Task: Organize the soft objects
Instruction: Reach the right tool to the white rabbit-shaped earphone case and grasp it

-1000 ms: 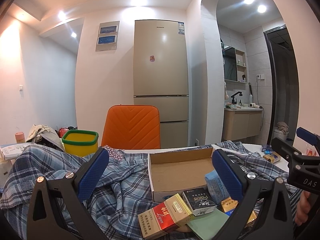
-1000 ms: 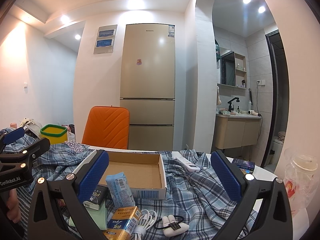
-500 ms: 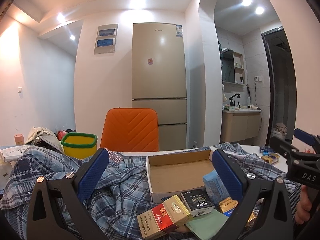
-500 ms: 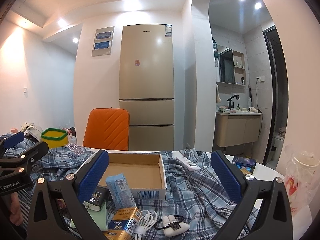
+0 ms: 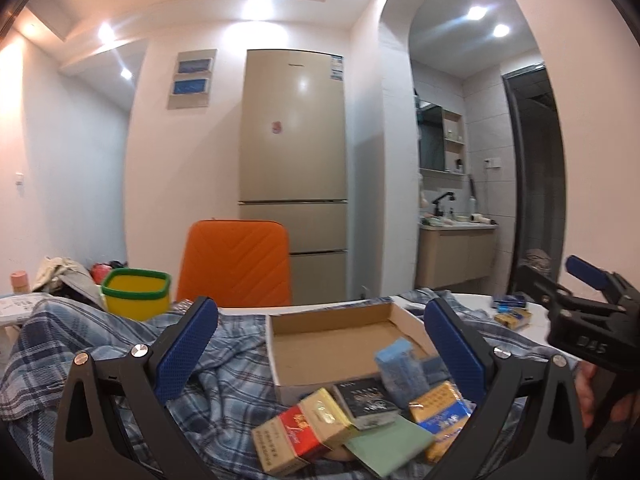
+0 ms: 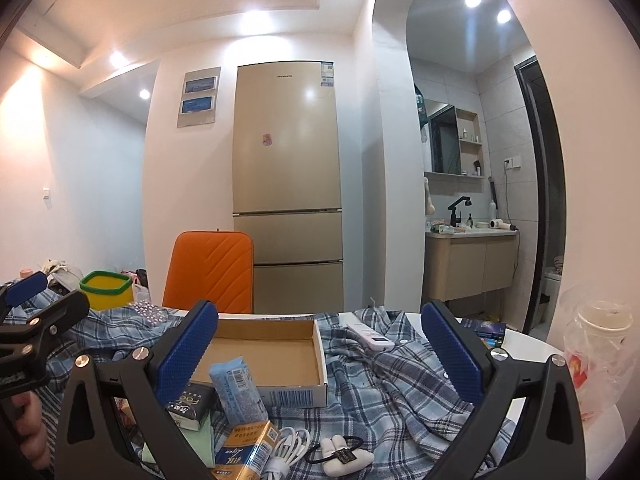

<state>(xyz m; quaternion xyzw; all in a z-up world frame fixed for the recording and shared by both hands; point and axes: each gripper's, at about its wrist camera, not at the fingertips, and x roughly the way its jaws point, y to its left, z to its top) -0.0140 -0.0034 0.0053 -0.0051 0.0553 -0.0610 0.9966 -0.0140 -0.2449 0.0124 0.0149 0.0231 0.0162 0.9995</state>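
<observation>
White cable (image 6: 286,450) shows only from the right tool (image 6: 320,354); both tools spread, empty.

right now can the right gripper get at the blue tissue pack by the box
Probably yes. The right gripper is open and empty, and the blue tissue pack stands just ahead, left of centre, against the cardboard box, with nothing on top of it.

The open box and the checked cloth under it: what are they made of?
The box looks like cardboard: matte brown inside, thin folded walls, white printed outside with a barcode. The checked cloth seems a soft woven fabric, probably cotton, as it lies in loose wrinkles and folds.
</observation>
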